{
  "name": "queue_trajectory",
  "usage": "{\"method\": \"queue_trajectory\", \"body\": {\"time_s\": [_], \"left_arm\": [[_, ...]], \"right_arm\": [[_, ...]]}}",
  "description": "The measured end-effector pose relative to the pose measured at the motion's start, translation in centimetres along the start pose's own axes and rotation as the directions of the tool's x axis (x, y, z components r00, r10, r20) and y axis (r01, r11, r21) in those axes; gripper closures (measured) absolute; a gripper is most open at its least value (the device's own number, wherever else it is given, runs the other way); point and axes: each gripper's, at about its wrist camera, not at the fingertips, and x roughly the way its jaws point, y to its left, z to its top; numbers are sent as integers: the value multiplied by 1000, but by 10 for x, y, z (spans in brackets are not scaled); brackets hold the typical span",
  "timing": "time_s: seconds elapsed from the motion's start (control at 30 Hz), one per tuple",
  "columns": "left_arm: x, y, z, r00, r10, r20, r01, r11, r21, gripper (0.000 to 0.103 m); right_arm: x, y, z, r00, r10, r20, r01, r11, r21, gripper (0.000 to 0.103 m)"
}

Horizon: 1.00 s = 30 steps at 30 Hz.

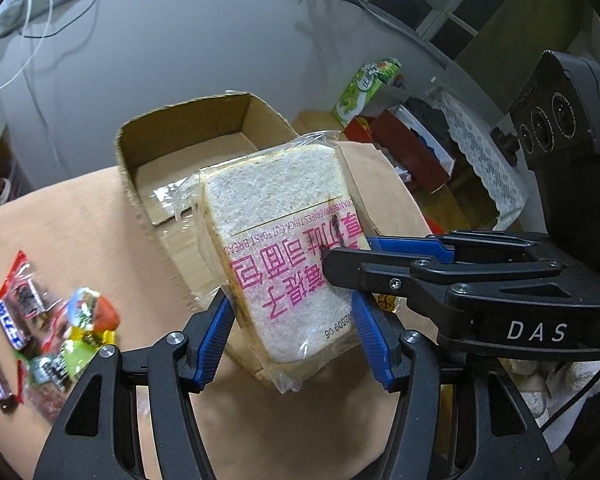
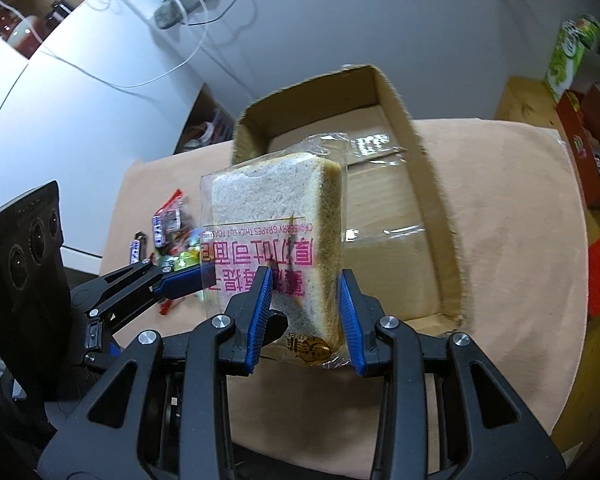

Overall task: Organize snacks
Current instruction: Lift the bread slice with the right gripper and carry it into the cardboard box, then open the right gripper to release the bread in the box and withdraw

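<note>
A clear bag of thick-cut toast bread (image 1: 284, 236) with pink print is held in the air above the tan table, in front of an open cardboard box (image 1: 188, 140). My left gripper (image 1: 296, 340) is shut on the bag's lower end. My right gripper (image 2: 306, 312) is shut on the same bread bag (image 2: 276, 216) from the other side; in the left wrist view its fingers (image 1: 380, 256) reach in from the right. The left gripper's fingers (image 2: 180, 280) show at the left of the right wrist view. The box (image 2: 420, 184) lies just behind the bread.
A pile of wrapped candies and chocolate bars (image 1: 40, 332) lies on the table to the left, also in the right wrist view (image 2: 168, 236). A green carton (image 1: 364, 88) and red boxes (image 1: 400, 140) stand past the table's right side. Cables hang on the wall behind.
</note>
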Motion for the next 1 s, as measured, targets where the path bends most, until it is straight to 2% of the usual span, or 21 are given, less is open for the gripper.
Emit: {"method": "queue_trajectory", "body": {"time_s": [0.07, 0.17, 0.37, 0.5, 0.7, 0.9, 1.0], "left_arm": [[3, -3, -1, 1000, 17, -1, -17, 1000, 22, 45], [3, -8, -2, 999, 47, 3, -47, 997, 54, 45], [-10, -1, -6, 997, 68, 25, -69, 996, 49, 45], [-19, 2, -9, 996, 85, 37, -86, 995, 44, 45], [-42, 18, -23, 991, 96, 91, -96, 995, -9, 42], [-74, 48, -45, 980, 168, 108, -159, 983, -87, 42], [-93, 70, -61, 966, 235, 110, -221, 967, -126, 42]], "right_arm": [[1, -4, -1, 999, -40, 0, 40, 999, -1, 68], [3, -9, -1, 999, -39, 0, 39, 999, 3, 68], [3, -1, -3, 998, -61, 10, 61, 998, -23, 66], [0, 11, -7, 996, -86, 28, 88, 995, -56, 50], [-8, 30, -15, 993, -92, 68, 98, 991, -87, 49], [-14, 56, -31, 991, -66, 116, 84, 985, -152, 49], [-12, 71, -39, 991, -54, 122, 77, 979, -188, 49]]}}
